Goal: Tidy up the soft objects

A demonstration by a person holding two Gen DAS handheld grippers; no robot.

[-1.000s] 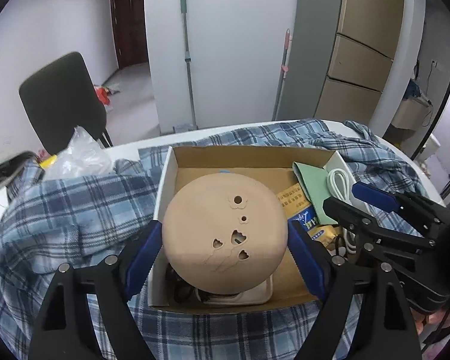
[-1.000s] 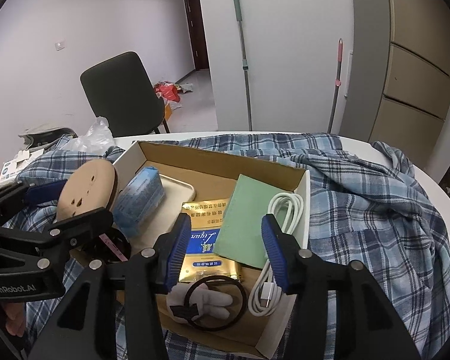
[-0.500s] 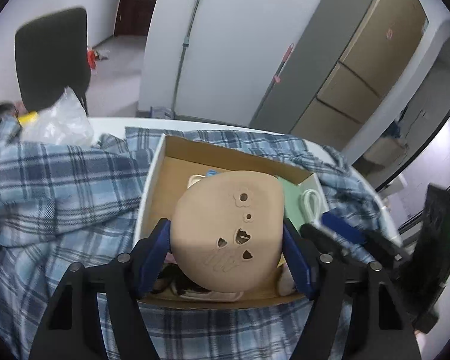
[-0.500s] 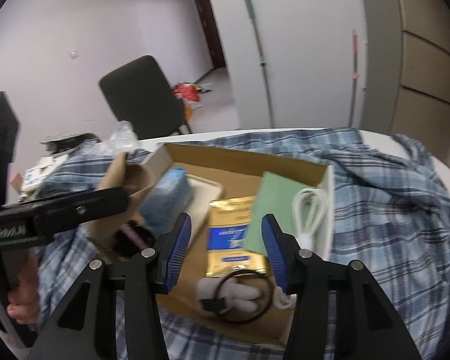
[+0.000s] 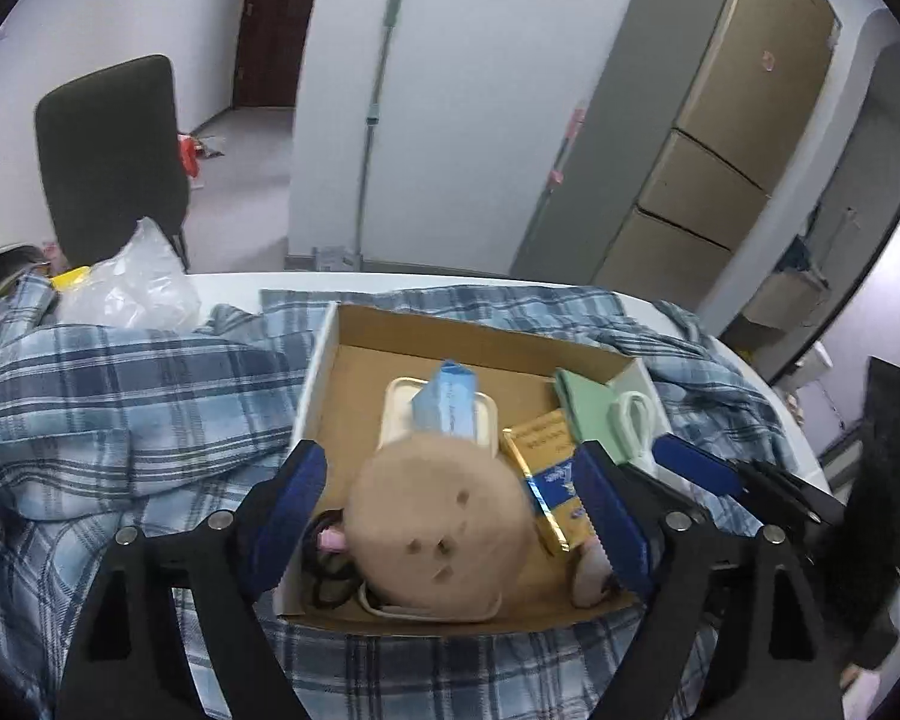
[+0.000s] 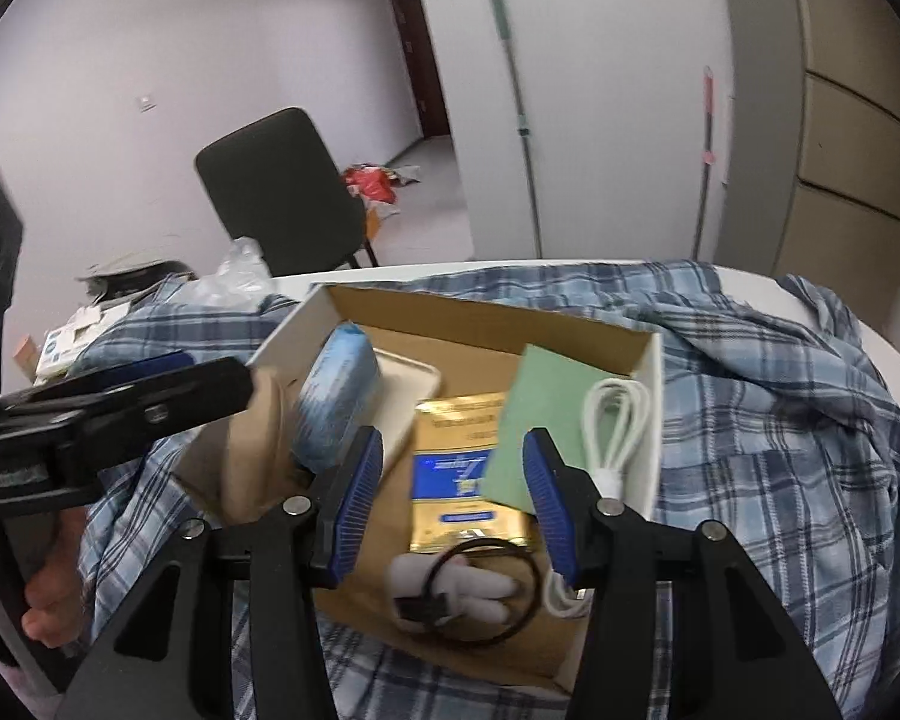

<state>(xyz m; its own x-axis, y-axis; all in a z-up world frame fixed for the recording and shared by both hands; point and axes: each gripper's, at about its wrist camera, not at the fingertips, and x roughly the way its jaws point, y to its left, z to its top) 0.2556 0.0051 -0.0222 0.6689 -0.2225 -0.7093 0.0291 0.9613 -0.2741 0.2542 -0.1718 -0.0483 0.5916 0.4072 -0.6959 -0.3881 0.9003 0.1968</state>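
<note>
Left claw [image 5: 450,504] released: jaws just opened wider, blue pads clear of the round tan cushion [image 5: 441,525] on both sides. Cushion now down in the near-left corner of the cardboard box [image 5: 480,339], resting over a cream tray [image 5: 486,414] and dark hair ties [image 5: 327,570]; slightly blurred. Blue tissue pack [image 5: 447,399] leaning on the tray just behind it. Also in the box: gold packet [image 6: 465,462], green card [image 6: 540,414], coiled white cable [image 6: 615,420], white soft item ringed by a black band [image 6: 468,591] near the front. Right claw [image 6: 453,504] part open, nothing between the pads, hovering over the box's front right. Box sitting on blue plaid cloth [image 5: 120,396] covering the white surface [image 6: 870,324].
</note>
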